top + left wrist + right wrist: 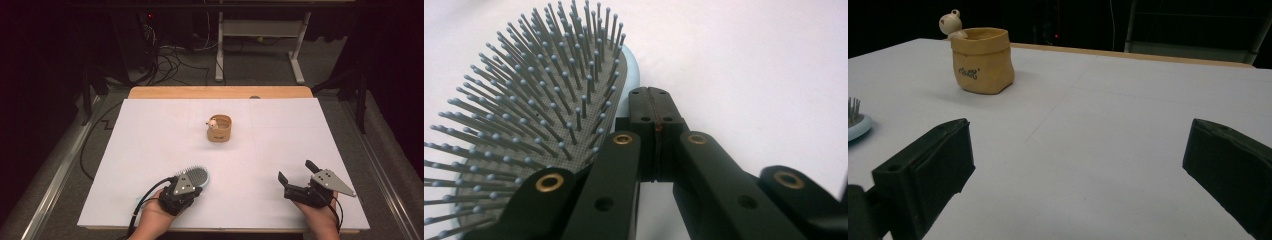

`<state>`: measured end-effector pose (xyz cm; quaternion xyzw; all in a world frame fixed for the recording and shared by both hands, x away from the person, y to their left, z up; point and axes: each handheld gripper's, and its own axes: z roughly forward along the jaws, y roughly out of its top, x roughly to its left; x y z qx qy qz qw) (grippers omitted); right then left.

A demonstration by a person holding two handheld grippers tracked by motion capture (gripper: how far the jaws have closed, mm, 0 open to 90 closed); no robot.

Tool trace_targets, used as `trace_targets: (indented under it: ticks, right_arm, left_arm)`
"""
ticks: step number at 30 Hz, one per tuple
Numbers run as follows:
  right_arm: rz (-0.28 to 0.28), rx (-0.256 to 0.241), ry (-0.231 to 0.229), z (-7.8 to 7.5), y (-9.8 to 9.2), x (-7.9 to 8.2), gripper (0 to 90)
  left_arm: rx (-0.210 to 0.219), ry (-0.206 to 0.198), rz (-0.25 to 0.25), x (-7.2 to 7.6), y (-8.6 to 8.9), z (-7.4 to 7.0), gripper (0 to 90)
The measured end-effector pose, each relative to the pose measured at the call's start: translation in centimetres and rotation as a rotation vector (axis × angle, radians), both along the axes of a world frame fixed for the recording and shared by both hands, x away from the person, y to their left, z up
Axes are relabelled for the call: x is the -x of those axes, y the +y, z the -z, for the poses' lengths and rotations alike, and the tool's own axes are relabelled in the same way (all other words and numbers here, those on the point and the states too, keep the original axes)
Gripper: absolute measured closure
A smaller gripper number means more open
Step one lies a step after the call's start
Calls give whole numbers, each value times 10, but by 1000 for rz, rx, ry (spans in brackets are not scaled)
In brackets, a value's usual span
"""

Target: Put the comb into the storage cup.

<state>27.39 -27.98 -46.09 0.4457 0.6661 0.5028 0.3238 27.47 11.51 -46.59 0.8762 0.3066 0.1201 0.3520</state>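
Note:
A light blue hairbrush (197, 175) with grey bristles lies bristles-up near the table's front left. My left gripper (194, 187) sits right behind it. In the left gripper view the jaws are pressed together with nothing between them (655, 102), and the hairbrush (539, 115) lies just to their left, touching the left arm. My right gripper (297, 171) rests at the front right, open and empty; its fingers (933, 160) stand wide apart over bare table. A tan pot (220, 129) with a small pale figure (212, 123) on its rim stands mid-table.
The white tabletop (280, 140) has a wooden strip along its far edge (220, 92). Beyond it are cables and a desk frame (260, 45) on the floor. The pot (983, 60) stands far ahead of my right gripper, to the left.

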Motion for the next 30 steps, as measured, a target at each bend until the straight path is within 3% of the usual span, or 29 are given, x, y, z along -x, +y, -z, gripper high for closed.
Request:
trace_targets:
  ticks: [12, 20, 22, 23, 24, 27, 30]
  right_arm:
    - [-3, -1, 2, 1, 0, -1, 5]
    - [-3, -2, 2, 1, -1, -1, 5]
    - [-4, -4, -1, 0, -1, 0, 5]
    - [-1, -2, -3, 0, -1, 0, 5]
    - [-1, -2, -3, 0, -1, 0, 5]
    - [-2, -5, -5, -1, -1, 0, 5]
    - [-2, -7, -8, -1, -1, 0, 5]
  left_arm:
    - [-41, -8, -131, -27, 10, -2, 900]
    - [-38, -18, -160, -35, 16, -1, 900]
    - [-20, -28, -146, -33, 17, -3, 900]
    - [35, -38, -120, -31, 21, -6, 858]
    - [35, -38, -120, -31, 21, -6, 849]
    - [127, -55, -67, -27, 31, -11, 804]
    - [176, -78, -69, -23, 43, -16, 783]
